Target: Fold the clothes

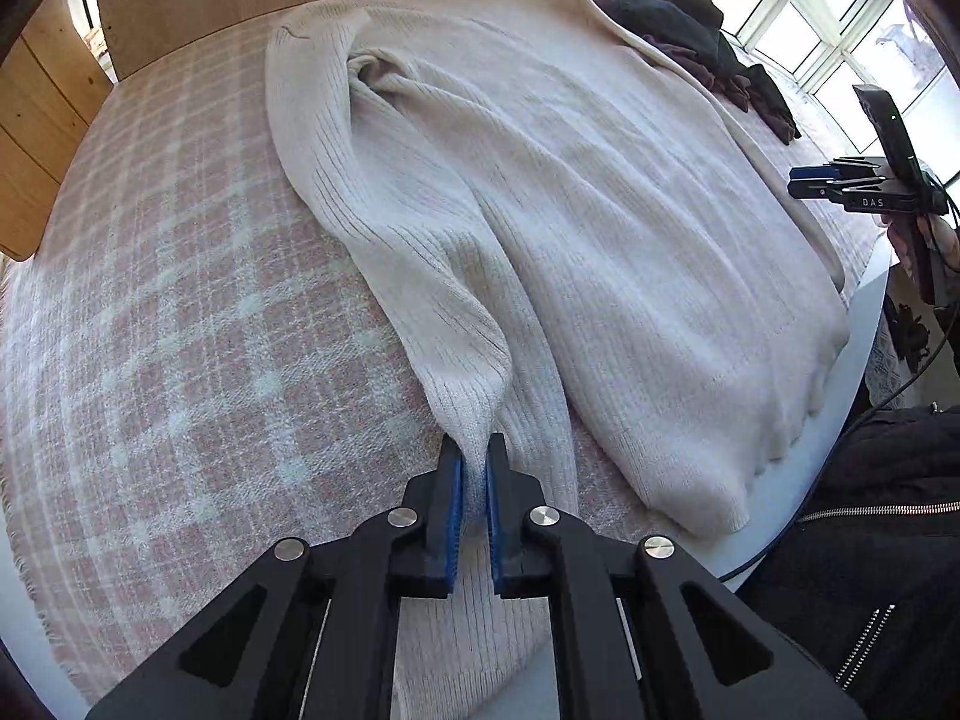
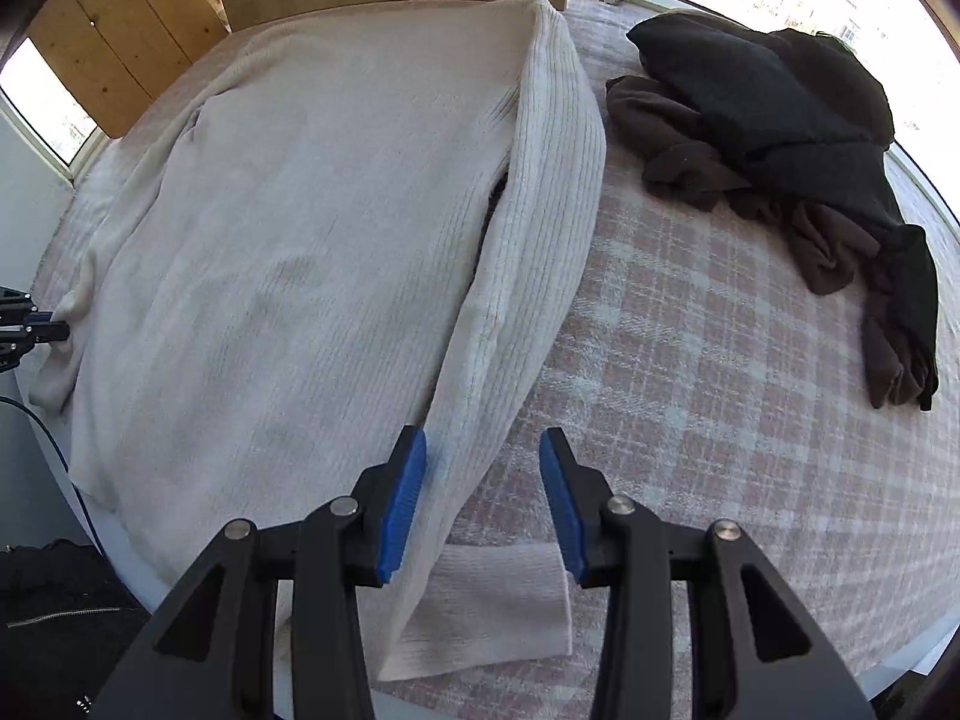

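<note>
1. The left claw (image 1: pixel 474 480) is pinching a fold of the left sleeve (image 1: pixel 432 312) of a cream ribbed sweater (image 1: pixel 600 228). The knit is gathered thin between the blue pads (image 1: pixel 454 516) and lifted into a small ridge.
2. The right claw (image 2: pixel 483 498) is spread wide and holds nothing. It hovers over the lower part of the right sleeve (image 2: pixel 528 252), above the cuff (image 2: pixel 492 606).
3. The sweater lies spread flat on a pink checked cloth (image 2: pixel 690 360) covering the bench, hem near, shoulders far, each sleeve lying alongside the body.
4. Handling, as I judge it: soft, limp and fairly thick knit. It will drape and stretch rather than hold a shape, and a small pinch drags a long tail. Grip sleeves near the cuff or take a full fold of ribbing; the texture should not slip.
5. A dark heap of clothes (image 2: pixel 780 138) lies at the far right, apart from the sweater.
</note>
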`<state>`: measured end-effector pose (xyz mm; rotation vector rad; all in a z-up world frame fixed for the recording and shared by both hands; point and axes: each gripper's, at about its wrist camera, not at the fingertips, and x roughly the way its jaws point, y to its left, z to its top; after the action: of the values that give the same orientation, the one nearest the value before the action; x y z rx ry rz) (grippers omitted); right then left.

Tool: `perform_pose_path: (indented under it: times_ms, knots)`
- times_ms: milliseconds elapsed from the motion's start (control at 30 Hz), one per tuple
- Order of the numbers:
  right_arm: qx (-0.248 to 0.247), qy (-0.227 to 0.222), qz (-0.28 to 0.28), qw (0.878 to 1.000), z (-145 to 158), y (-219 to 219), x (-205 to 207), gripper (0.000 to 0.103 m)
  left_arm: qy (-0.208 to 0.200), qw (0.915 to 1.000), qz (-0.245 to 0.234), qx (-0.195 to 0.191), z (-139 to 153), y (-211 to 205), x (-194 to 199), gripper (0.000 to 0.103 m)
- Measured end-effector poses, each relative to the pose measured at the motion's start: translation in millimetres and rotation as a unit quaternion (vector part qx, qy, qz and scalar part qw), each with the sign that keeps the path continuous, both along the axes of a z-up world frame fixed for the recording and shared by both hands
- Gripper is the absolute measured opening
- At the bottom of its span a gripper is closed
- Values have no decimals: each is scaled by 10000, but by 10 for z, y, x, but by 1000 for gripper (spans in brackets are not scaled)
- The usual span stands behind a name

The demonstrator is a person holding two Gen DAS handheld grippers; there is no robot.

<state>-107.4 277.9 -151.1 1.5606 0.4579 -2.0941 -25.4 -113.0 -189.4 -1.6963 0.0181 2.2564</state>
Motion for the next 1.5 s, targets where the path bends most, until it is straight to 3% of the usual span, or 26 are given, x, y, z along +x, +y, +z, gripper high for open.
perform_pose_path:
  times_ms: [233,367,400,433,467,600,733,833,933,1000,1133,1233,1267,1333,1400,1433,1500]
  knots:
    - [-44,69,49,10000,84,-55,86,39,389,9983,336,-267,276,-296,-17,6]
    - [250,-81,125,9996,-105,-183,40,39,613,9943,637,-597,448,-598,-75,6]
    - [220,-185,143,9995,-154,-188,28,36,669,9929,712,-680,491,-673,-90,6]
    - [154,-289,128,9994,-189,-180,14,14,725,9913,787,-762,534,-748,-104,6]
    - [62,-392,90,9992,-214,-164,0,4,741,9898,861,-858,523,-871,-130,6]
    - [-18,-459,122,9989,-182,-95,-21,4,661,9838,1148,-1212,397,-1200,-196,6]
    - [161,-58,-51,9998,125,158,-130,4,496,9781,1345,-1512,240,-1415,-228,6]
    - [942,717,-481,9918,437,551,-388,4,399,9759,1430,-1598,177,-1485,-230,7]
    - [1581,951,-1056,9771,620,1082,-1001,4,346,9736,1465,-1714,136,-1506,-255,11]
    - [1829,888,-1222,9715,608,1249,-1168,6,345,9725,1474,-1769,137,-1493,-260,12]
    - [1969,1400,-864,9665,700,1079,-947,36,496,9720,1347,-1859,269,-1414,-150,13]
    - [2107,1721,-542,9608,667,912,-644,45,565,9698,1385,-1927,375,-1448,-9,19]
    - [2045,1711,-532,9623,663,888,-564,45,581,9682,1403,-1986,413,-1453,39,19]
    - [1318,1380,-497,9804,738,851,-343,45,719,9718,1227,-1883,532,-1360,186,16]
    - [486,917,-180,9944,733,710,-26,45,828,9822,807,-1477,601,-1085,244,16]
    - [276,716,41,9970,700,589,160,45,839,9866,531,-1299,599,-911,273,16]
    - [309,549,449,9970,562,318,518,45,759,9921,-52,-1001,543,-510,322,17]
